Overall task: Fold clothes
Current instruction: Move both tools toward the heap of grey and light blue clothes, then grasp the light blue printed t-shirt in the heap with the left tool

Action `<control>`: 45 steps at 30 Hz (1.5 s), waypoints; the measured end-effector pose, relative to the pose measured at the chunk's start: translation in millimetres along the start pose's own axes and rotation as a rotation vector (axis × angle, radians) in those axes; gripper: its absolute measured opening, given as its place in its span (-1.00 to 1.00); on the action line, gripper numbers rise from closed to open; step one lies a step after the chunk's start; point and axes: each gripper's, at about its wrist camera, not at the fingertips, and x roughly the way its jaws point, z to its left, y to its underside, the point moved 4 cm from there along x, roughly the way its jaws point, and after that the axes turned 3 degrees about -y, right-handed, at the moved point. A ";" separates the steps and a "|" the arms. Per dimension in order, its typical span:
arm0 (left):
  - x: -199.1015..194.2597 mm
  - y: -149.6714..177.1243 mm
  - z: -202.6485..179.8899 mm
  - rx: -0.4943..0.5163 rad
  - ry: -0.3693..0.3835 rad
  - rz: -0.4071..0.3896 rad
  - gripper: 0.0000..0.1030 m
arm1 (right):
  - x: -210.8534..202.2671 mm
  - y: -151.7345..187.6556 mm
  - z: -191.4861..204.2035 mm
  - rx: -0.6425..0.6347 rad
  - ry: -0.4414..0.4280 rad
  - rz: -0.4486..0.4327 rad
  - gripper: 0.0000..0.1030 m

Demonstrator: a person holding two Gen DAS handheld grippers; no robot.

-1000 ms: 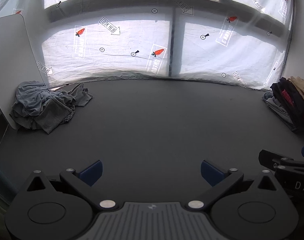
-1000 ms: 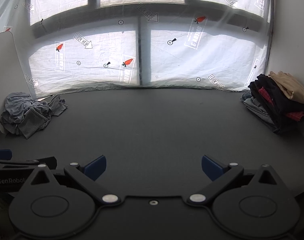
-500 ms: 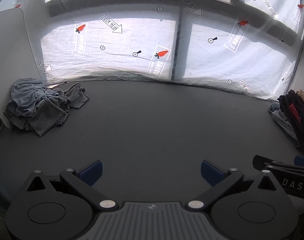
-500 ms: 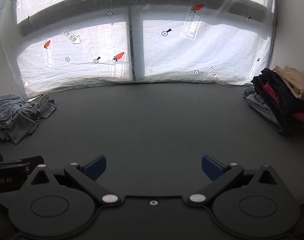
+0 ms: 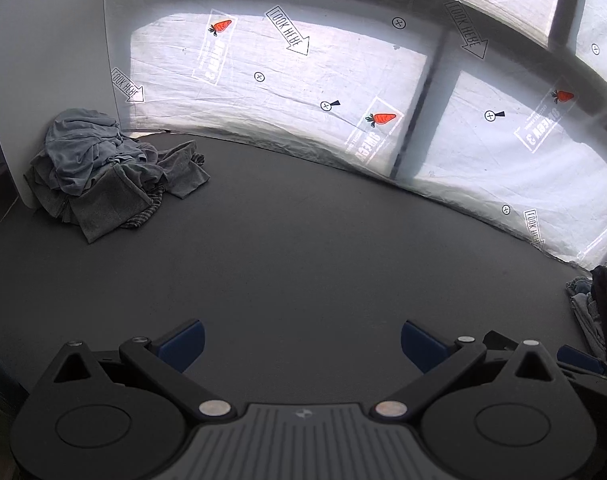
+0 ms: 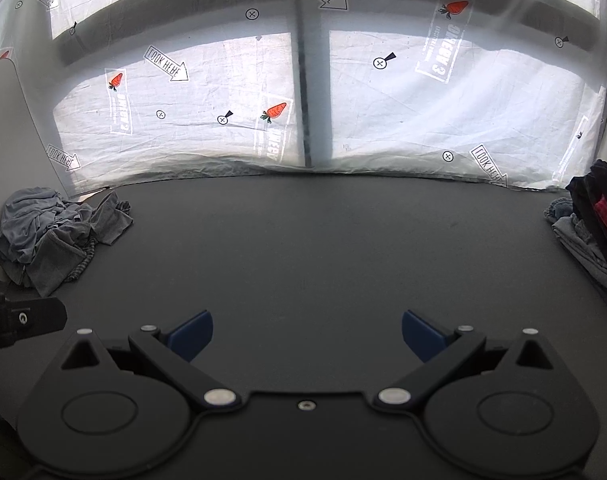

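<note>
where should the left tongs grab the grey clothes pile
Probably the loose flap at the near right edge of the grey clothes pile: it lies flat on the dark table, apart from the bunched heap. Bring the open left tongs in from the table's middle.

"LOOK HERE" arrows — on window sheet (image 6: 443, 112)

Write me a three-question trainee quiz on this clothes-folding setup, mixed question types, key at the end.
1. True or false: the left hand-held gripper is shut on a garment.
2. Multiple choice: the crumpled grey clothes pile lies at (A) the table's far left, against the white board; (B) the centre of the table; (C) between the right hand-held gripper's fingers.
3. Fill in: the pile with dark and red garments sits at the table's far ____ edge.

Key: 1 false, both hand-held grippers, right included, are open and empty; 2 A; 3 right.
</note>
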 end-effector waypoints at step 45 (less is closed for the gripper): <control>273.3 -259.6 422.7 -0.510 -0.431 -0.047 0.06 | 392.7 -91.3 286.0 -0.061 -0.116 0.344 -0.65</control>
